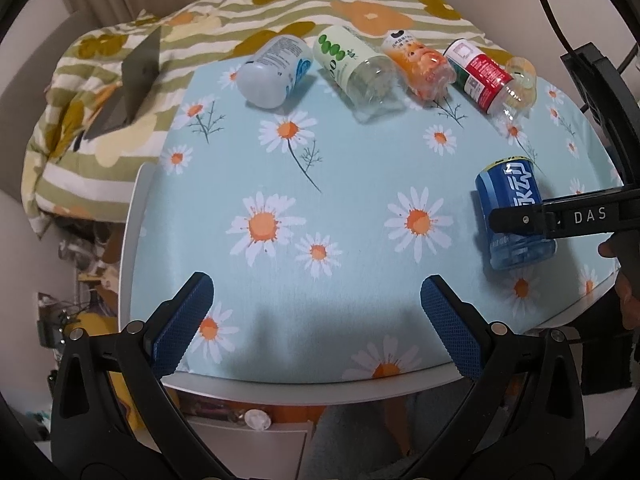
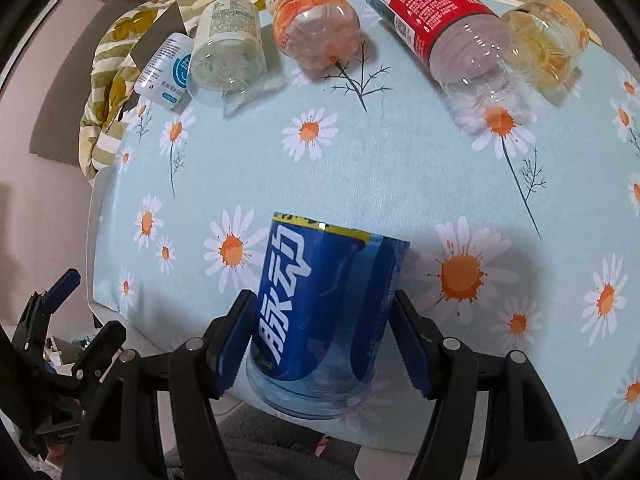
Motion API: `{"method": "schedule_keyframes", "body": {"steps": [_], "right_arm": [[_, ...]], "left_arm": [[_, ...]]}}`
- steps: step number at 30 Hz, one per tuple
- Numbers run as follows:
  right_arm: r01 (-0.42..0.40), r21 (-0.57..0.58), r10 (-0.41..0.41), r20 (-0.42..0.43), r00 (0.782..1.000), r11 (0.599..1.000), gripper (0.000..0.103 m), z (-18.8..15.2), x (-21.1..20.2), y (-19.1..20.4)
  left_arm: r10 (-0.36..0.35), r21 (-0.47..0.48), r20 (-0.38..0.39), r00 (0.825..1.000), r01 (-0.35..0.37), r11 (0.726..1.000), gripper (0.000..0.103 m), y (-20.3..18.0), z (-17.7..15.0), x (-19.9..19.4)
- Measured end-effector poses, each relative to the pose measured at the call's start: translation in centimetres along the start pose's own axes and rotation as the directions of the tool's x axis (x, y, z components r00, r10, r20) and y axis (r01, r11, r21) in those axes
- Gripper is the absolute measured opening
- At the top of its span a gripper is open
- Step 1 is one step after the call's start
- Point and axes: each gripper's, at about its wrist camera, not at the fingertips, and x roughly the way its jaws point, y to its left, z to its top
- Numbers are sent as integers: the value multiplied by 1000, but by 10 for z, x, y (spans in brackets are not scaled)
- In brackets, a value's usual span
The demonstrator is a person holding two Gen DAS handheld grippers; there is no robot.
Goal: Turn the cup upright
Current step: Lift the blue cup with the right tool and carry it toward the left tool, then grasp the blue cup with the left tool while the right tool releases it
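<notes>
A blue-labelled clear cup (image 2: 320, 312) lies on its side on the daisy-print tablecloth (image 2: 360, 184), its base toward the near edge. My right gripper (image 2: 324, 340) is closed around its sides, both blue pads touching it. In the left wrist view the same cup (image 1: 514, 216) lies at the right with a right finger (image 1: 520, 218) across it. My left gripper (image 1: 316, 320) is open and empty above the table's near edge. Several more cups lie on their sides along the far edge: white-blue (image 1: 276, 72), green (image 1: 354, 70), orange (image 1: 420, 66), red (image 1: 480, 76), small yellowish (image 2: 548, 40).
A striped floral blanket (image 1: 120, 92) is heaped behind and left of the table, with a grey card (image 1: 134, 84) on it. The white table rim (image 1: 132, 216) drops off at left and front. Clutter sits on the floor at left.
</notes>
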Motion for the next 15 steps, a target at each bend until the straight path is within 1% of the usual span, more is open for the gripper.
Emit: {"method": "schedule_keyframes", "body": {"steps": [3,5,6,7,11,13,15], "right_arm": [[8,11,-8,2,1000,1000,65,-1,1,2],[12,22,-12,1,1000,1000,75,-1,1,0],[14,26,-14,2,1000,1000,84,-1,1,0],[14,29,-14,5,1000,999,87,-2,-1,-2],[4,38,-5,48,999,999,87,-3,-15,-2],[13,43,-16,87,996,999,103,-6,-29,-2],[18,47,-24,128,991,999,103,-12,-46,-3]], "left_arm": [[-2,6,3,1000,2,1000,103,0,2,-1],[-4,11,4,1000,4,1000,103,-1,3,-2],[-4,15,3,1000,4,1000,103,-2,3,-3],[-4,19,2,1000,4,1000,103,-3,4,-3],[-9,32,2,1000,9,999,103,-6,8,-9],[-14,32,-4,1000,14,999,103,-8,12,-13],[-34,35,-13,999,35,999,103,-12,20,-20]]}}
